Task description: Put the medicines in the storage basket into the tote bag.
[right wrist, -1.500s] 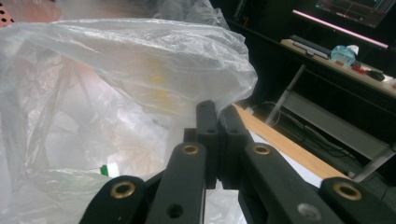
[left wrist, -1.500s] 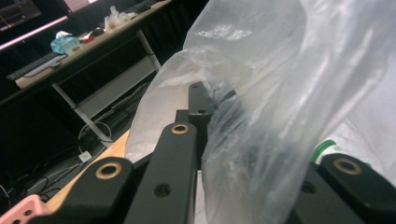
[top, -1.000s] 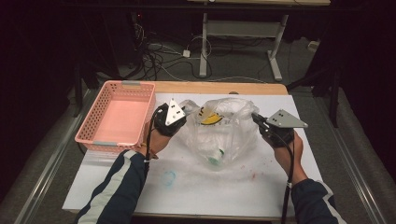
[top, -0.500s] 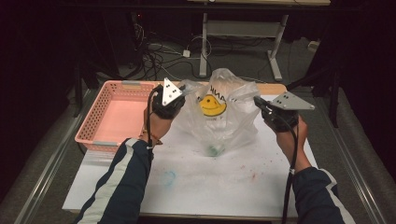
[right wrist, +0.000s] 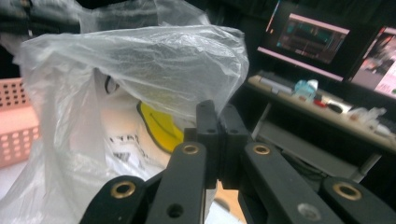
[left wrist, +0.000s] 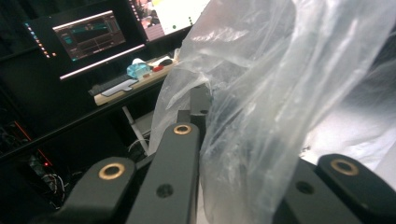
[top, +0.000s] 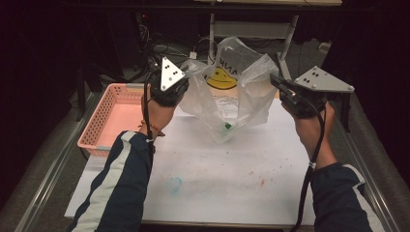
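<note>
While both hands are raised above the white table (top: 232,169), a clear plastic bag (top: 227,104) hangs between the two grippers, its bottom sagging just above the tabletop; whether it brushes the surface I cannot tell. The left gripper (top: 186,72) has its jaws pinched tight on the bag's left upper edge; in the left gripper view the film (left wrist: 261,116) bunches up between the black jaws and spills over them to the right. The right gripper (top: 276,79) is likewise clamped on the bag's right upper edge; in the right gripper view its jaws (right wrist: 219,128) meet with the plastic caught between them and the bag (right wrist: 130,70) billows up and to the left. A yellow printed smiling face (top: 221,78) with dark lettering above it shows on the bag's far wall, and it shows again through the film in the right gripper view (right wrist: 156,126); a small green object (top: 227,126) lies low inside the bag, too small to name. A pink plastic basket (top: 104,125) stands on the table's left side, just beside the left forearm and apart from the bag; its perforated wall (right wrist: 16,116) shows at the left edge of the right gripper view. A faint bluish ring stain (top: 174,184) and some reddish specks (top: 261,181) mark the near part of the table, well clear of the bag. Computer screens (left wrist: 88,35) glow in the dark behind the table.
</note>
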The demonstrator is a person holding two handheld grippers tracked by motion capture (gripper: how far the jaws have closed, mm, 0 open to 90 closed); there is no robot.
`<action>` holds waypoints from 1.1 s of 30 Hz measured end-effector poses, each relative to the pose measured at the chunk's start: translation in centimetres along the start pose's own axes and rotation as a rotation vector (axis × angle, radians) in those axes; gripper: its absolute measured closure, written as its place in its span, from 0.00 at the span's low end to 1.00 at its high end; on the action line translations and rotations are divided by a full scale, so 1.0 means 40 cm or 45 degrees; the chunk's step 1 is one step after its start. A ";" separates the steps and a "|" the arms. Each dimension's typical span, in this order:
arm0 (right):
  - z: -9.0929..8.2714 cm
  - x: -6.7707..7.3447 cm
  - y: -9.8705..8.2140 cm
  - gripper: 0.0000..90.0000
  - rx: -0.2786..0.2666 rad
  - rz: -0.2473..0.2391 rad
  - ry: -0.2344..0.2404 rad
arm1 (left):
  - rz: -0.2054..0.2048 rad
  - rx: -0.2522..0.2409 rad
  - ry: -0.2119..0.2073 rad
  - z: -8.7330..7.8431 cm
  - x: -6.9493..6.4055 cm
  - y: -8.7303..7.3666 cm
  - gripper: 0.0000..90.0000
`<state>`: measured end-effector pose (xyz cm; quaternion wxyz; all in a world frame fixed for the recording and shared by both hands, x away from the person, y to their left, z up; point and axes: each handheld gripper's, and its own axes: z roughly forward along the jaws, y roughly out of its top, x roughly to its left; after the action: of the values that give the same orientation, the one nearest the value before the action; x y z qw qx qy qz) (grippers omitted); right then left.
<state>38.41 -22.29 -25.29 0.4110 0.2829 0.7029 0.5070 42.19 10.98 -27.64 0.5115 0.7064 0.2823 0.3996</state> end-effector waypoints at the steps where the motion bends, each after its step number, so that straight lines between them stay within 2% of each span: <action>1: -0.005 -0.005 0.008 1.00 -0.018 0.003 -0.005 | -0.005 0.000 0.003 -0.002 0.004 0.002 0.96; 5: -0.021 -0.025 0.033 1.00 -0.060 0.022 -0.041 | -0.039 -0.009 0.001 -0.006 0.019 0.011 0.96; 11: -0.032 -0.052 0.055 1.00 -0.092 0.042 -0.101 | -0.039 -0.017 0.006 -0.005 0.023 0.024 0.96; 14: -0.028 -0.065 0.053 1.00 -0.091 0.051 -0.125 | -0.024 -0.010 0.030 0.006 0.016 0.023 0.93; 16: -0.016 -0.072 0.044 1.00 -0.074 0.061 -0.140 | -0.011 0.013 0.028 0.019 0.015 0.017 0.91; 21: 0.020 -0.086 0.008 1.00 -0.018 0.069 -0.160 | -0.024 0.043 0.034 0.053 0.021 -0.002 0.91; 27: 0.064 -0.100 -0.041 1.00 0.053 0.092 -0.175 | -0.052 0.080 0.033 0.097 0.028 -0.032 0.85; 31: 0.094 -0.118 -0.069 1.00 0.089 0.113 -0.204 | -0.054 0.105 0.050 0.124 0.034 -0.046 0.80; 33: 0.114 -0.134 -0.082 1.00 0.113 0.120 -0.224 | -0.033 0.125 0.086 0.142 0.040 -0.053 0.78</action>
<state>45.09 -25.52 -27.51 0.4338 0.3770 0.6718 0.4673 47.91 10.12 -30.10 0.4716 0.7129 0.3280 0.4022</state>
